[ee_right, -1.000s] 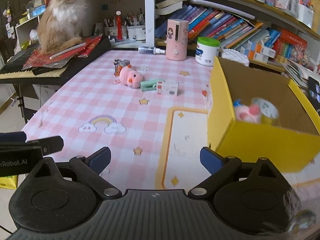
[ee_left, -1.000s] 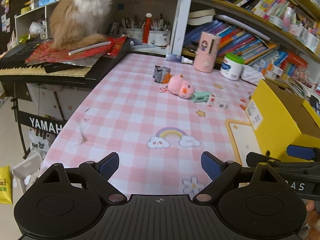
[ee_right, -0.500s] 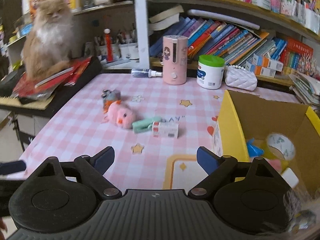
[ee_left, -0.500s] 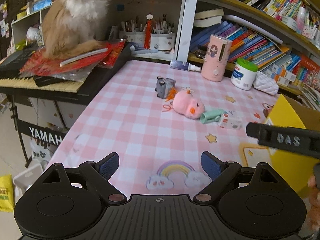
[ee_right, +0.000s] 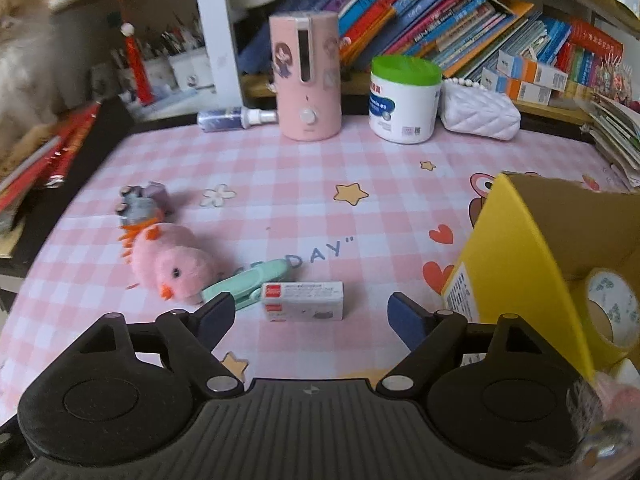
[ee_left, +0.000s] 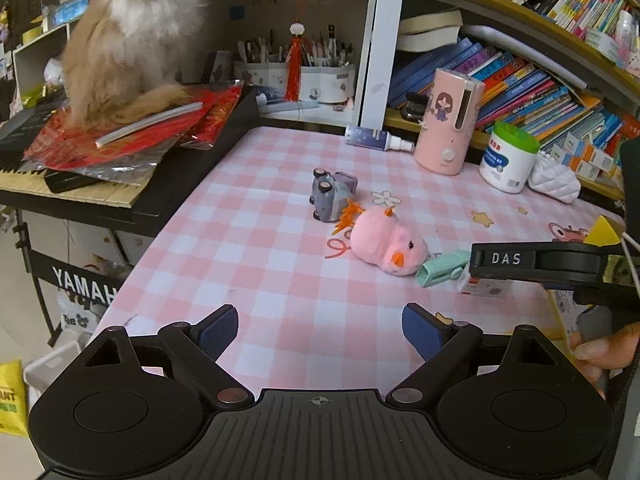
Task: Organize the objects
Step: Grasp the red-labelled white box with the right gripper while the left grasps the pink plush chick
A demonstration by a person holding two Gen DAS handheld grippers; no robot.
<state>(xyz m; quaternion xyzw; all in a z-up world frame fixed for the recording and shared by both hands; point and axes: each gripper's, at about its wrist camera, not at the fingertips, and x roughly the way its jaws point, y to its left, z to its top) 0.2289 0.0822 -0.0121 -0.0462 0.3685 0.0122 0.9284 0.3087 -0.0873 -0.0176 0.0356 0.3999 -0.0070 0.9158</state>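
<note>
Both grippers have slid in closer to the toy pile since a second ago. Right gripper [ee_right: 310, 314] has its jaws spread but they've just been narrowing, nothing pinched; the small white cardboard box with a red label [ee_right: 303, 301] lies on the pink checked tablecloth [ee_right: 280, 184] in the gap ahead of them. Left gripper [ee_left: 320, 332] is wide apart, empty. Fluffy pink plush chick [ee_left: 386, 246] lies touching a mint-green plastic clip [ee_left: 442, 268], with the yellow cardboard box [ee_right: 516, 264] off right.

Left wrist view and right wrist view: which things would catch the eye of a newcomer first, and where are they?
A fluffy cat sits on red papers on the keyboard, left of the table. On the pink checked tablecloth a pink plush chick lies at the middle beside a green clip and a small white box. At the right stands an open yellow box.
</note>
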